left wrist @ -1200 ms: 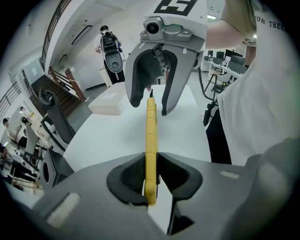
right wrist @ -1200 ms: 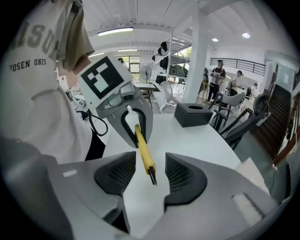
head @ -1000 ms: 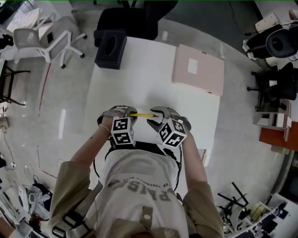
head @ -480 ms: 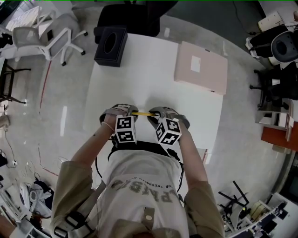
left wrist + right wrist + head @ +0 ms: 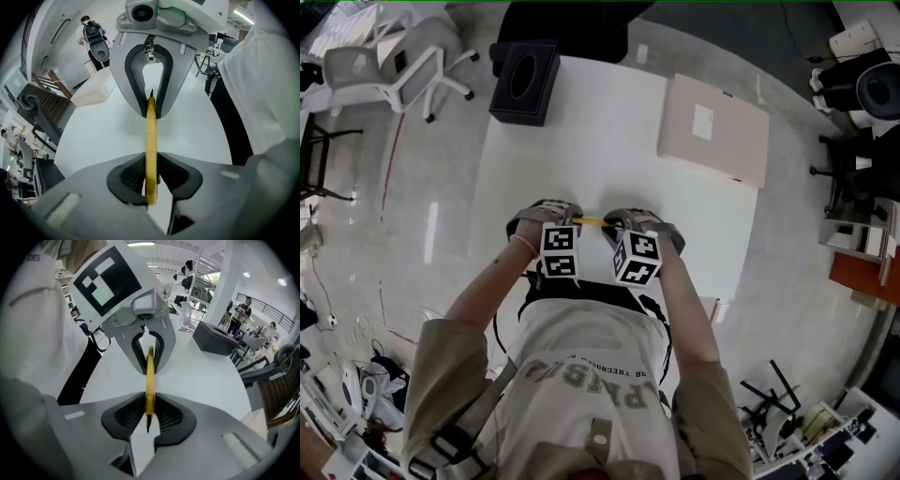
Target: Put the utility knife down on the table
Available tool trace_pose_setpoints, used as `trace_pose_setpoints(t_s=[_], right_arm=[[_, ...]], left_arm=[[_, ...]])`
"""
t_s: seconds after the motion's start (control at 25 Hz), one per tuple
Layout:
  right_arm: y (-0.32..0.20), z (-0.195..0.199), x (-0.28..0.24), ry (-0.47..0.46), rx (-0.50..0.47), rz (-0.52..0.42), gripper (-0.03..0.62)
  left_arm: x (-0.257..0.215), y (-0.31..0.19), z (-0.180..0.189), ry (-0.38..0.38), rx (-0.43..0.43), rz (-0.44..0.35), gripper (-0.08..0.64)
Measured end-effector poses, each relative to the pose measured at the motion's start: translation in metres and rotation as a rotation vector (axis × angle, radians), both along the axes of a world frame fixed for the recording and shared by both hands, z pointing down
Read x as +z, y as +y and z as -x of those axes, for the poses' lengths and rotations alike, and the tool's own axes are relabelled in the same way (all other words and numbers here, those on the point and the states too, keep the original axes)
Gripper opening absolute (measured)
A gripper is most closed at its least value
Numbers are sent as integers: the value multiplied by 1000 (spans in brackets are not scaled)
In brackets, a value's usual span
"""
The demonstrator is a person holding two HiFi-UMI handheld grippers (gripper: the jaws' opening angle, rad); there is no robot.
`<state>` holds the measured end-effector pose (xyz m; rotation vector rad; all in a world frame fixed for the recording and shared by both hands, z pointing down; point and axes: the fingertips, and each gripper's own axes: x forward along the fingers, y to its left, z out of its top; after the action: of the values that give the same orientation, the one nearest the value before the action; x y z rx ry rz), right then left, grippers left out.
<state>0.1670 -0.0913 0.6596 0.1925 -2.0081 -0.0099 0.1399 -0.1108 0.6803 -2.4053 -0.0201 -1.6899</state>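
Left gripper (image 5: 150,180): jaws narrowed onto one end of utility knife (image 5: 151,133), pads pressing its flat sides.
Right gripper (image 5: 149,413): jaws just been closing, now clamped on opposite end; dark tip (image 5: 147,423) showing past pads.
Knife position: spanning level between both grippers, over near edge of table (image 5: 581,141); contact with top not discernible.
Handling (judged): light, rigid, smooth-sided, liable to slip; hold yellow body, clear of dark tip, likely blade.
Beyond: black tissue box (image 5: 523,82), pink flat box (image 5: 712,131), well apart.

Slim yellow utility knife (image 5: 592,221) held level, gripped at both ends.
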Motion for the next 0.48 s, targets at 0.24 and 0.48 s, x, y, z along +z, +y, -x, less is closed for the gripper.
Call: trace_pose_setpoints(t_s=[0.24,0.48], right_arm=[[-1,2,16,-7,20,51,67],[-1,1,22,-8,10,84,66]], left_arm=[[14,0,2,-28,5,15,83],[15,1,1,-18,6,34,83]])
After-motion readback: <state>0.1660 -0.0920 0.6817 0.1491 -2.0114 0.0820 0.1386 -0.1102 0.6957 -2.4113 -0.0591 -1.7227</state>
